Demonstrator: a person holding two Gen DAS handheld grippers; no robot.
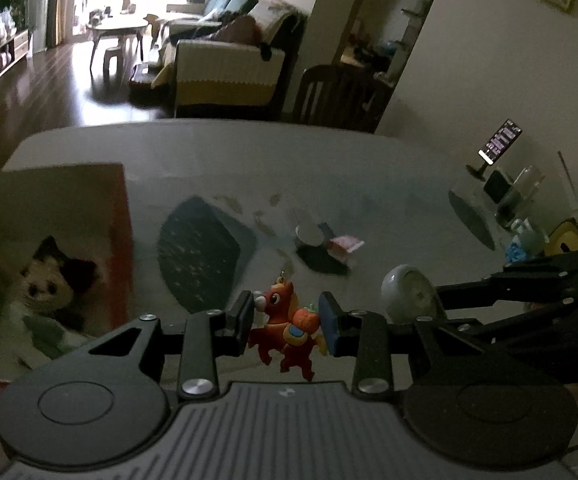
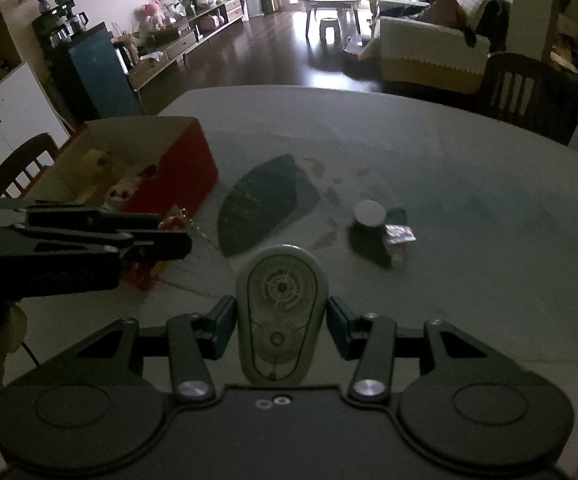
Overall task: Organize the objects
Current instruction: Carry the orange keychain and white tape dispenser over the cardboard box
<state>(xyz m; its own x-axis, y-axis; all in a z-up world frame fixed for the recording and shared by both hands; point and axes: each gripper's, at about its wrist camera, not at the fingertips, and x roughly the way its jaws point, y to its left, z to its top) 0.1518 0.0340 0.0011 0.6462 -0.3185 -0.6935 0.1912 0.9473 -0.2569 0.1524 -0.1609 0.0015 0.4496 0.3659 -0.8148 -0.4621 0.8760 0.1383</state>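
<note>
The left tool (image 1: 287, 320) grips a red toy horse (image 1: 285, 326). The right tool (image 2: 281, 326) clamps a grey oval gadget (image 2: 279, 312). A red box (image 1: 49, 248) sits left of the left tool.

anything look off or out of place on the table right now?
Mostly no. A dark item with a white round top looks tipped beside a pink wrapper mid-table, loose outside the red box. Too blurred to tell if anything spilled.

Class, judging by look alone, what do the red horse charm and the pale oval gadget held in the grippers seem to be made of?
Red horse charm: probably soft rubber or PVC, matte; flat moulded colour patches, metal loop on top.
Pale oval gadget: likely hard plastic, smooth and slightly glossy; clean rounded rim, moulded circular face details.
</note>
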